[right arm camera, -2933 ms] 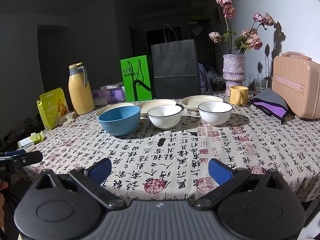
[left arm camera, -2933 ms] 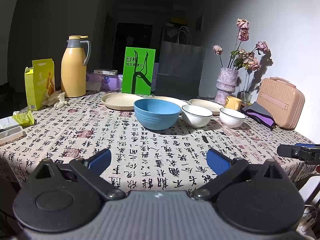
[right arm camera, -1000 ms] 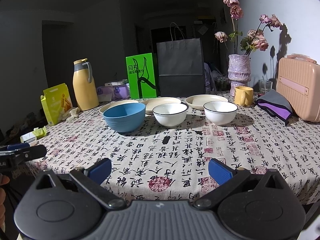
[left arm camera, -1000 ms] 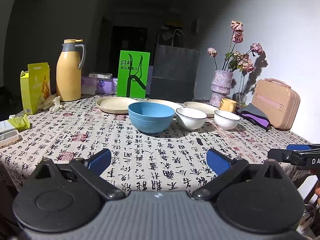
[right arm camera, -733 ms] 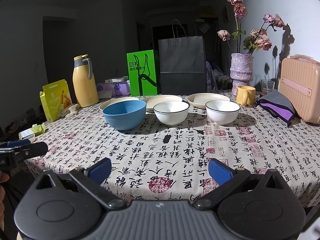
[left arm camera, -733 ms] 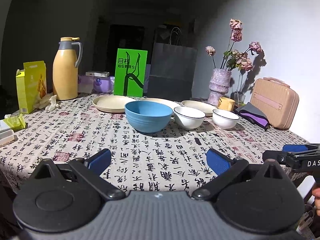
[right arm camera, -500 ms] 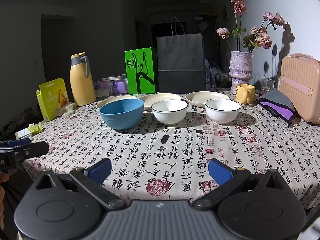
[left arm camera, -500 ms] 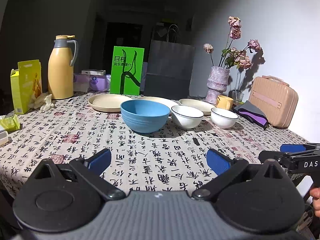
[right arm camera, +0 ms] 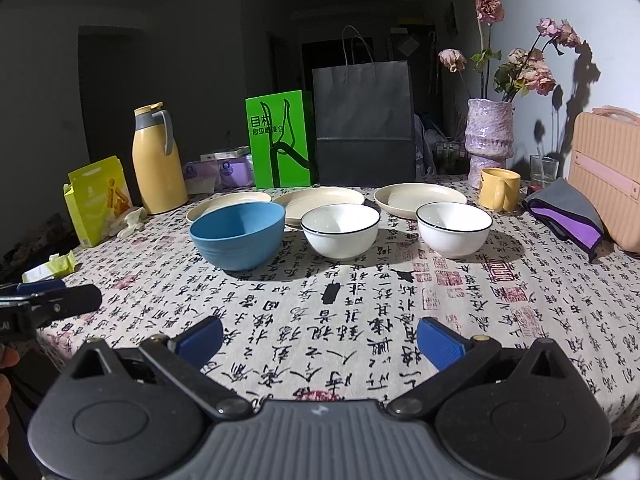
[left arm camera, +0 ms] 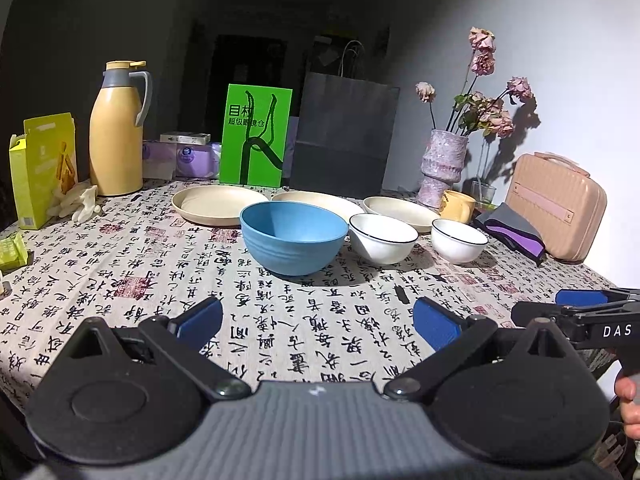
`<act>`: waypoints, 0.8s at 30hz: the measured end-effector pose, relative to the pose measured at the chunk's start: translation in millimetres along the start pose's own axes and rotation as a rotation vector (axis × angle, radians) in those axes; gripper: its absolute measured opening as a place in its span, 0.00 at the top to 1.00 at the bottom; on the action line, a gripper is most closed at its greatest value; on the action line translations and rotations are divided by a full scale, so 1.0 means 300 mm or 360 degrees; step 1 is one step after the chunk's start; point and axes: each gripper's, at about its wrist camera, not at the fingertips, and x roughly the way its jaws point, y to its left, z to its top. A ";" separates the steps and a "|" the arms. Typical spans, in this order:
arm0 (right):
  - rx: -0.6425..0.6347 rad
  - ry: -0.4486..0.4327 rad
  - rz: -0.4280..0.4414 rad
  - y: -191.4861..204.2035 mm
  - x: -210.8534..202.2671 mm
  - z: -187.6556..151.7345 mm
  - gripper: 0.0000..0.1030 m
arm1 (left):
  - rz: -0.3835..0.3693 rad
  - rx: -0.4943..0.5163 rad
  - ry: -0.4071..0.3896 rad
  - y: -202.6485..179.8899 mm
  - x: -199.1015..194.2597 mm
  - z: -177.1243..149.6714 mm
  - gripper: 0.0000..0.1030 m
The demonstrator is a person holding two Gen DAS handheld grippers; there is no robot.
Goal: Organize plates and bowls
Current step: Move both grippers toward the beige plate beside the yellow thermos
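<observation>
The worktop [right arm camera: 520,312] wears a cloth printed all over with black Chinese calligraphy and red seal stamps. At 12 o'clock stands a black paper bag [right arm camera: 364,124], and just left of it a green bag [right arm camera: 280,144] bearing white Chinese characters, the large ones reading 目村; the smaller line is too fine to read. Three cream plates [right arm camera: 420,200] lie in a row in front of them, and nearer still sit the blue bowl [right arm camera: 238,236] at 11 o'clock and two black-rimmed white bowls [right arm camera: 340,230]. The right gripper [right arm camera: 318,338] and left gripper [left arm camera: 318,318] both hover over the near edge, jaws spread wide, holding and touching nothing. The right one's body reads "DAS" in the left wrist view.
</observation>
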 end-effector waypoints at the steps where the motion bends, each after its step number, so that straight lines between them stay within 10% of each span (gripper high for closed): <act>1: 0.0003 0.0003 0.0004 -0.001 0.010 0.007 0.00 | 0.0003 -0.0001 0.0003 0.002 0.006 0.005 0.00; 24: 0.0019 0.0068 0.0056 -0.022 0.264 0.162 0.00 | 0.0042 -0.0073 0.0051 0.086 0.210 0.144 0.00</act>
